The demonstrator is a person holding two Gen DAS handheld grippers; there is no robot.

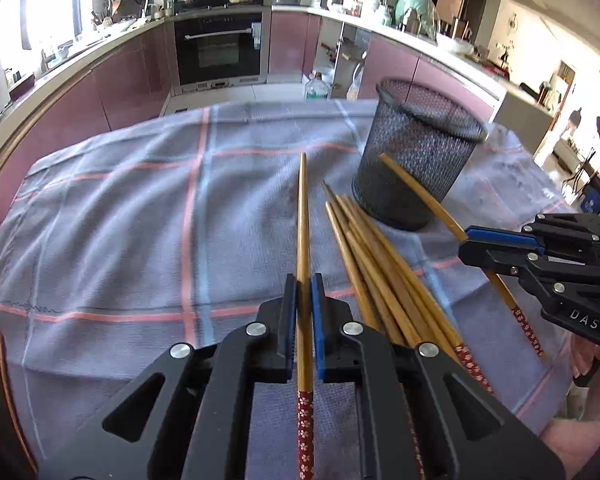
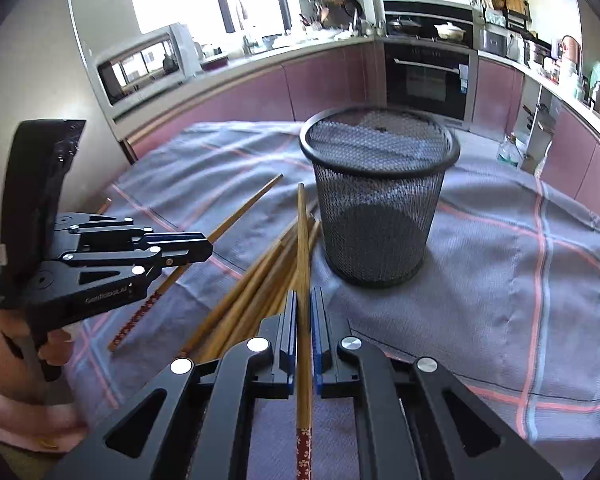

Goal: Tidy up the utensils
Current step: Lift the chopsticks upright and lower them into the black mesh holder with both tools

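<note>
My left gripper is shut on one wooden chopstick with a red flowered handle end, tip pointing away, held above the cloth. My right gripper is shut on another chopstick, tip toward the black mesh cup. Each gripper shows in the other's view: the right gripper with its chopstick leaning by the mesh cup, the left gripper at the left with its chopstick. A pile of several chopsticks lies on the cloth between the grippers, beside the cup; it also shows in the right wrist view.
A grey-blue checked cloth covers the table. Kitchen counters with purple cabinets and a built-in oven stand beyond the table's far edge. A plastic bottle stands on the floor behind the table. A microwave sits on the counter.
</note>
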